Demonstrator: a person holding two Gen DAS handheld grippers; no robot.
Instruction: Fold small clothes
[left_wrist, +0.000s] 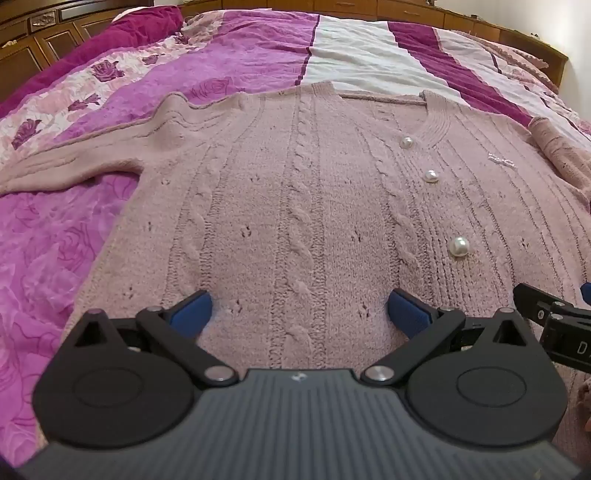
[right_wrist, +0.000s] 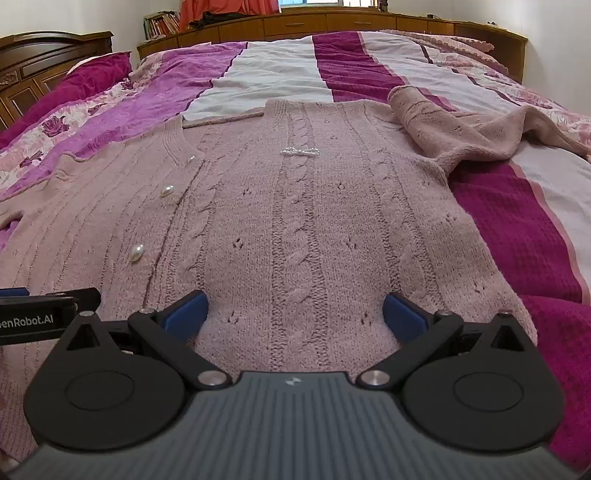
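Observation:
A dusty-pink cable-knit cardigan with pearl buttons lies spread flat, front up, on the bed. Its left sleeve stretches out to the left. Its right sleeve is bunched and folded back near the shoulder. My left gripper hovers open over the hem of the left half, nothing between its blue pads. My right gripper stands open over the hem of the right half, also with nothing in it. Each gripper shows at the edge of the other's view.
The bedspread is purple and magenta with white stripes and rose prints. A dark wooden headboard stands at the left, wooden cabinets along the far wall, with books and a red curtain above.

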